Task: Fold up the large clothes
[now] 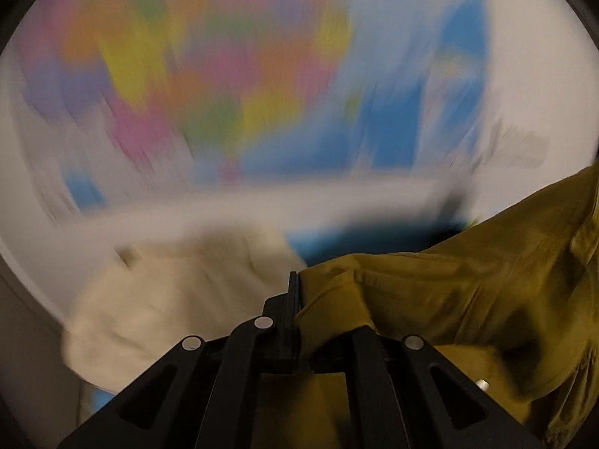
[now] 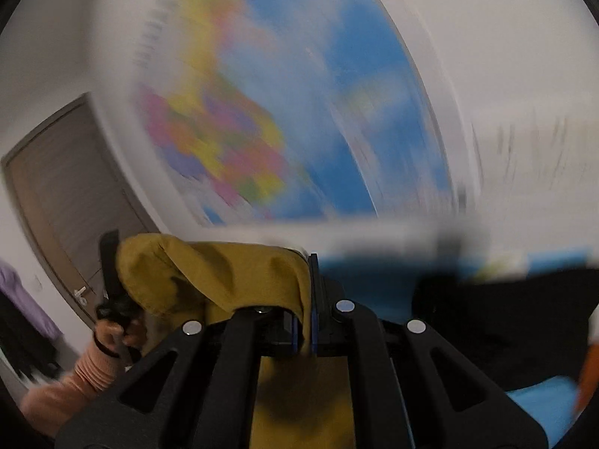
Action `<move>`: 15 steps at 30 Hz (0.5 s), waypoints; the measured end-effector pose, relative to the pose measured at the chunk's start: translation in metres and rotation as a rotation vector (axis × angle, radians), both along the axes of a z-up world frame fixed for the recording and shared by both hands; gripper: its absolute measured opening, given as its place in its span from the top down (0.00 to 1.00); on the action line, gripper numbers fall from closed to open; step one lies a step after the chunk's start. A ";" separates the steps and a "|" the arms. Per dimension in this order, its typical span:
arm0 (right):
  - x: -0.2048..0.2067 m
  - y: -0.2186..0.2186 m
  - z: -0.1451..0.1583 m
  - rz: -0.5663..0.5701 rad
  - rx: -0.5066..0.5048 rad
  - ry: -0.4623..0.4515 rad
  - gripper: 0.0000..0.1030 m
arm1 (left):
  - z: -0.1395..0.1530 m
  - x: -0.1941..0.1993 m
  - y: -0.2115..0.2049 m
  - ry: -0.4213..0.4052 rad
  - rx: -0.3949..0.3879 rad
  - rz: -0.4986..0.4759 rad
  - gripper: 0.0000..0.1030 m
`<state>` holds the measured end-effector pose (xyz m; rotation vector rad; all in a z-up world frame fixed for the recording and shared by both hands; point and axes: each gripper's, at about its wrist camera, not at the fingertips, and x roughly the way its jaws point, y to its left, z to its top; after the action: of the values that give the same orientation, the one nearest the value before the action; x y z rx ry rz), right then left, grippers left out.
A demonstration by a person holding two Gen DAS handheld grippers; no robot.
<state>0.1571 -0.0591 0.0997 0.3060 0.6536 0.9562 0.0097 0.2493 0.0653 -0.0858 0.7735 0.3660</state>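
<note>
I see the mustard-yellow garment (image 1: 449, 292), soft creased woven cloth, pinched in my left hand-held gripper (image 1: 294, 292) and spilling to its right. My right hand-held gripper (image 2: 309, 299) is clamped on another fold, bunched to its left. Ahead hangs a blurred, colourful wall map (image 2: 299, 112).

Left gripper (image 1: 294, 299): jaws clamped together, mustard garment (image 1: 449, 292) pinched between them and hanging off to the right. Right gripper (image 2: 309, 299): jaws closed on a fold of the same garment, cloth draping down over the linkage. In the right wrist view the person's left hand (image 2: 112, 331), in a peach ribbed sleeve (image 2: 75, 378), grips the other gripper's handle, fingers up.
</note>
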 end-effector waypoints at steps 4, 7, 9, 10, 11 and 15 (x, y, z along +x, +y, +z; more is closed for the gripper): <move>0.057 0.038 -0.091 -0.026 -0.138 0.178 0.95 | -0.091 0.057 0.024 0.137 -0.084 0.054 0.98; 0.084 0.036 -0.116 -0.041 -0.092 0.254 0.95 | -0.109 0.084 0.045 0.165 -0.203 0.055 0.98; 0.096 0.035 -0.113 -0.046 -0.094 0.280 0.95 | -0.104 0.088 0.056 0.170 -0.279 0.042 0.98; 0.101 0.032 -0.108 -0.062 -0.090 0.287 0.95 | -0.100 0.090 0.064 0.171 -0.340 0.035 0.98; 0.107 0.028 -0.109 -0.075 -0.074 0.301 0.93 | -0.095 0.096 0.074 0.165 -0.413 0.020 0.97; 0.127 0.028 -0.113 -0.211 -0.162 0.352 0.55 | -0.097 0.106 0.096 0.183 -0.518 0.086 0.78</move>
<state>0.2842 -0.0313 -0.0136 0.3955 0.9941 0.6469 0.1154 0.3457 -0.0320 -0.5789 1.0348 0.2493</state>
